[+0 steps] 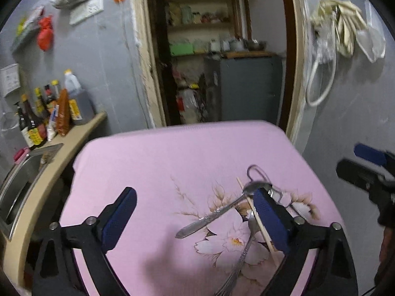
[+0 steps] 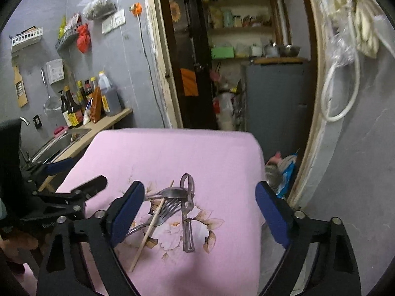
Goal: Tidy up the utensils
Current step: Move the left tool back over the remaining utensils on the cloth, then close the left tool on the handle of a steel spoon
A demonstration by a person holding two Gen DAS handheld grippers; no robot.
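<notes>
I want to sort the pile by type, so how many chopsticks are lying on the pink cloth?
1. The chopstick lies slanted across the fork, left of the peeler, its far tip by the spoon. A second could be hidden under the pile, though none shows.

Fork (image 1: pixel 243 254) handle cut off at frame bottom; peeler (image 1: pixel 259 175) perhaps half hidden behind tool pad

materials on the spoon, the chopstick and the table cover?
Spoon: looks like polished metal, probably stainless steel; grey, with bright glints on bowl and handle.
Chopstick: looks like wood or bamboo; pale tan, matte, no shine. Which one can't be told.
Cover: seems soft woven or knit fabric; matte pink, flower print, rounded draped edges.
</notes>
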